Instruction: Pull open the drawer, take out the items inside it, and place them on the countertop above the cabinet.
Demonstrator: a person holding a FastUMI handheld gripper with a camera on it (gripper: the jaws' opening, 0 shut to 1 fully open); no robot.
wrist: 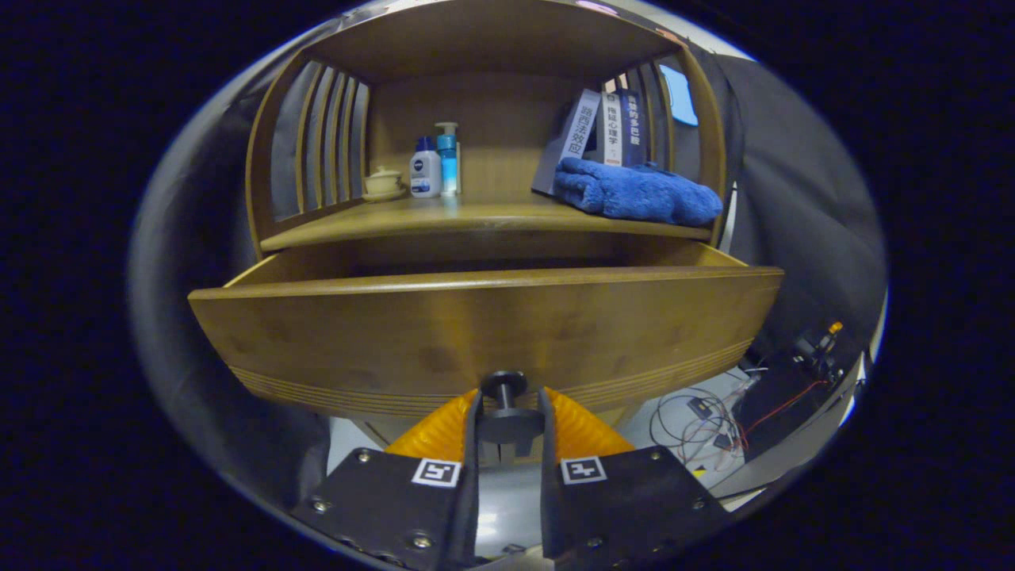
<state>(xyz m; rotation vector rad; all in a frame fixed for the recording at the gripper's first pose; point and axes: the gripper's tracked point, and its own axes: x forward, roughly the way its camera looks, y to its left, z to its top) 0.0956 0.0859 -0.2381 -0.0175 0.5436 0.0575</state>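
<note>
A wooden drawer (pixel 476 333) stands pulled out from the cabinet, its front panel close ahead of me. My gripper (pixel 507 412) is shut on the drawer's dark round knob (pixel 505 387), which sits low on the front panel with a finger pressing on each side. The drawer's inside is hidden behind the front panel. Above the drawer runs the wooden countertop (pixel 484 218), under a shelf hood.
On the countertop stand a small ceramic cup (pixel 383 183), a white bottle (pixel 425 169) and a blue pump bottle (pixel 448 159) at the left, a folded blue towel (pixel 634 193) and leaning books (pixel 603 131) at the right. Cables and a dark device (pixel 781 388) lie on the floor at lower right.
</note>
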